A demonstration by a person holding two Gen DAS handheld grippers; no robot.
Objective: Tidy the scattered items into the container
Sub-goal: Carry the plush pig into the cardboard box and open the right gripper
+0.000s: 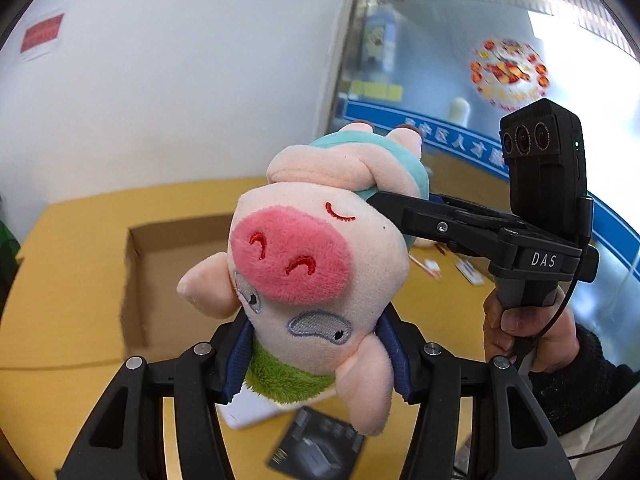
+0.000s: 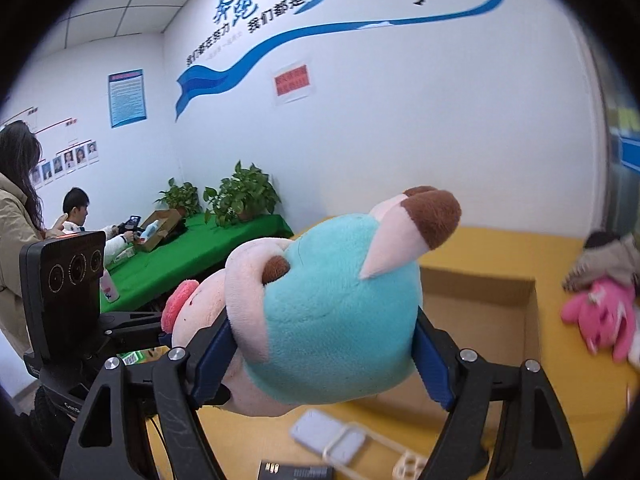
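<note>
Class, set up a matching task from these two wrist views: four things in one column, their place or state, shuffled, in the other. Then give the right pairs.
Things:
1. pig plush toy
2. cardboard box
3. pink plush toy
4. white card

Places or states:
A. open, on the yellow table
B. lying on the table beside the box
C. held in the air by both grippers
D. flat on the table under the left gripper

Pairs: 1-C, 2-A, 3-B, 4-D
</note>
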